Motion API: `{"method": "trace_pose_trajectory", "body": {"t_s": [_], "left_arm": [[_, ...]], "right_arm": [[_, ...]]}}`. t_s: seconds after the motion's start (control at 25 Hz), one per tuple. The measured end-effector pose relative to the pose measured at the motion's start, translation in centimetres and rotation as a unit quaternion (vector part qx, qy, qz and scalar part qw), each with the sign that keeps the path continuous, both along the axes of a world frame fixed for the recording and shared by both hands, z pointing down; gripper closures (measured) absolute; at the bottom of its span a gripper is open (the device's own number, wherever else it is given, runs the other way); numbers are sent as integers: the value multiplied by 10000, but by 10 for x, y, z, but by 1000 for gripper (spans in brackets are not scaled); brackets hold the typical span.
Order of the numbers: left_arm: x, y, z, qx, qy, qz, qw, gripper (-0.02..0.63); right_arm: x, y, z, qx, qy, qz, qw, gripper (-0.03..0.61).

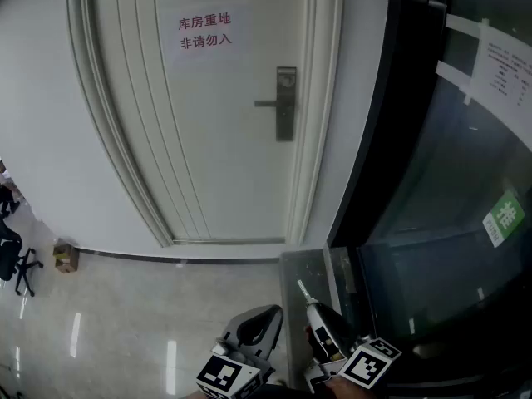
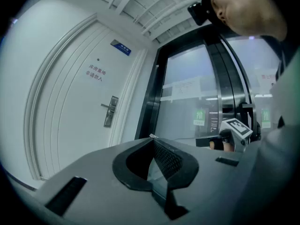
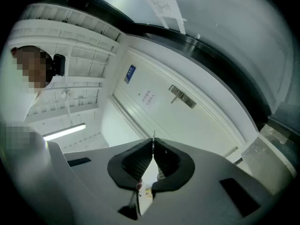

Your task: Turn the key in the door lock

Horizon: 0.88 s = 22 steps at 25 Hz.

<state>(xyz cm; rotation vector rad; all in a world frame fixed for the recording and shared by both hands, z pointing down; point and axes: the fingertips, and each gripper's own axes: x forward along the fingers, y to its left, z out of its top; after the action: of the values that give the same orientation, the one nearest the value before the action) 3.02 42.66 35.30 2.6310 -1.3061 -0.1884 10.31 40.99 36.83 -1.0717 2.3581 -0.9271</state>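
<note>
The white door (image 1: 216, 123) carries a metal lock plate with a lever handle (image 1: 285, 104), also seen as the lock plate (image 2: 111, 111) and the lock plate (image 3: 183, 97) in the gripper views. My right gripper (image 1: 312, 306) is low in the head view, well short of the door, shut on a thin silvery key (image 1: 301, 288) that points toward the door. In the right gripper view the key blade (image 3: 153, 142) sticks out between the closed jaws of the right gripper (image 3: 153, 149). My left gripper (image 1: 270, 314) sits beside it, shut and empty, with the left gripper (image 2: 152, 139) aimed toward the door frame.
A black-framed glass partition (image 1: 440, 181) with posted papers and a green sticker (image 1: 504, 216) stands right of the door. A paper sign (image 1: 204, 32) hangs on the door. A small cardboard box (image 1: 65, 257) and an office chair (image 1: 17, 260) are on the tiled floor at left.
</note>
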Motion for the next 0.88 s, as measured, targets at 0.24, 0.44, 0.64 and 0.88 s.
{"method": "trace_pose_trajectory", "body": {"t_s": [0.24,0.44,0.64,0.88], "left_arm": [[-18,-62,-2,45,23,72,10000,609],[-39,-120,-6,105,4,178,9998,609],[-59,-172,-9,146,-45,303,9994,608],[-79,-217,-5,60,45,379,9993,608]], "right_arm": [[-17,-60,-2,37,49,105,9999,558],[-37,-116,-8,90,80,222,9997,558],[-56,-171,-14,156,104,383,9991,558],[-66,-219,-19,149,207,579,9980,558]]}}
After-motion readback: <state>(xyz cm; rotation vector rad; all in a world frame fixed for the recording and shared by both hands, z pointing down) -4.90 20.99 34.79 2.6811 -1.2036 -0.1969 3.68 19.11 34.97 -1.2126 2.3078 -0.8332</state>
